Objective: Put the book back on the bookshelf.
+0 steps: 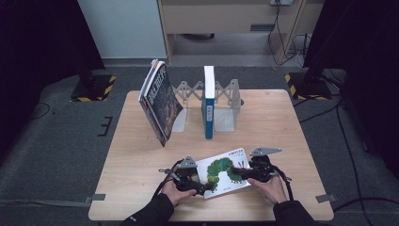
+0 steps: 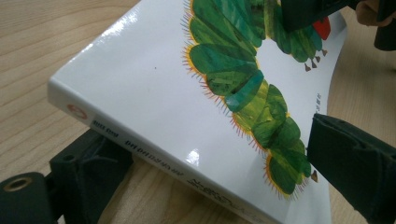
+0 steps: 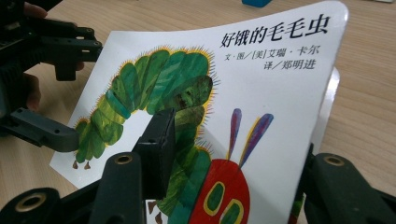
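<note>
In the high view the person's hands come in at six o'clock, and between them the caterpillar picture book (image 1: 225, 172) lies near the front edge of the table (image 1: 141, 155), a gripper at each end.

The left gripper (image 1: 197, 186) has the book's spine corner between its jaws — one under the spine, one over the cover; I judge it clamped, though the pad contact itself is not clear. The right gripper (image 1: 244, 173) stands partly open astride the head end: one jaw rests on the cover and the other stands clear at the book's edge, so I would not call it a firm hold.

The risk, as I see it: the thin book bows, and if the right jaws are not pressing, it hangs from one corner grip and could droop or slip out.

The right gripper view gives the printed title and the curl of the cover; the left gripper view gives the spine and the lower jaw beneath it. The high view adds the rack (image 1: 221, 101) at twelve o'clock with an upright blue book (image 1: 208, 101), and leaning books (image 1: 159, 101) at eleven.
</note>
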`<state>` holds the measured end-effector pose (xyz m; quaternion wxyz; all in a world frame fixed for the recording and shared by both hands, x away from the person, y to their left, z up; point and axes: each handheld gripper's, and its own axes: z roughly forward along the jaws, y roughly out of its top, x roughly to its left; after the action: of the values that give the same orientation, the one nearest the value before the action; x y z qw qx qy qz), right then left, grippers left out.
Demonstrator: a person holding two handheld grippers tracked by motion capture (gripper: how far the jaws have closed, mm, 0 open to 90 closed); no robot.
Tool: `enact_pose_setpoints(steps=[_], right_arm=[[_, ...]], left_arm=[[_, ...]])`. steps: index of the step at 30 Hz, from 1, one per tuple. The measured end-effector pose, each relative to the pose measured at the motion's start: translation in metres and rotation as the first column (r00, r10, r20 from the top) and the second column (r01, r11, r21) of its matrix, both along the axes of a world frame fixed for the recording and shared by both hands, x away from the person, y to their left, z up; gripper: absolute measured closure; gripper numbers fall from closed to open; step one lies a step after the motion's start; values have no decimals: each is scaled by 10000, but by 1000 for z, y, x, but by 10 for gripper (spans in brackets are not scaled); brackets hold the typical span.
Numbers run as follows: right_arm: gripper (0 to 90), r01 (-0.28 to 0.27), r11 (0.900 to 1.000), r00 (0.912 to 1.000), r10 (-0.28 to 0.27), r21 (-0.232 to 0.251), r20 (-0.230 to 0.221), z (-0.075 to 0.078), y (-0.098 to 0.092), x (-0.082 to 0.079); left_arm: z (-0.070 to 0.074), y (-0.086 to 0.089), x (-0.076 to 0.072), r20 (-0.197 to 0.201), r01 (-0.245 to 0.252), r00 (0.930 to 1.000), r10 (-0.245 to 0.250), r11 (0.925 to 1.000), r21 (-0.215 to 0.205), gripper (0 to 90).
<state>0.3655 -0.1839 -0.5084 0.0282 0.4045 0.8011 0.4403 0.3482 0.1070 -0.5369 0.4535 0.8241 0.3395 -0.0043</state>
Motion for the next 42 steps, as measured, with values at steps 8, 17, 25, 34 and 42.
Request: enact_pose_setpoints(steps=[8,17,25,34,42], right_arm=[[468,-49,10000,9999,49,58,98,1,5,-1],[272,-110,9990,9999,110,-427,7,5,9,-2],[283,507,9955,9984,-487,-800,275,5,-2,0],[272,922,9870,9955,-883,-1317,348,3,-6,1],[246,856,9853,9961,-881,-1478,-100,-8,-5,1]], left_arm=[[0,2,0,32,-197,9998,197,9998,-46,115],[-1,2,1,-148,-259,9996,254,9992,-311,134],[-1,2,1,-119,-273,9996,269,9992,-285,178],[-1,3,1,-110,-293,9995,290,9992,-277,217],[-1,3,2,-152,-297,9995,292,9990,-328,223]])
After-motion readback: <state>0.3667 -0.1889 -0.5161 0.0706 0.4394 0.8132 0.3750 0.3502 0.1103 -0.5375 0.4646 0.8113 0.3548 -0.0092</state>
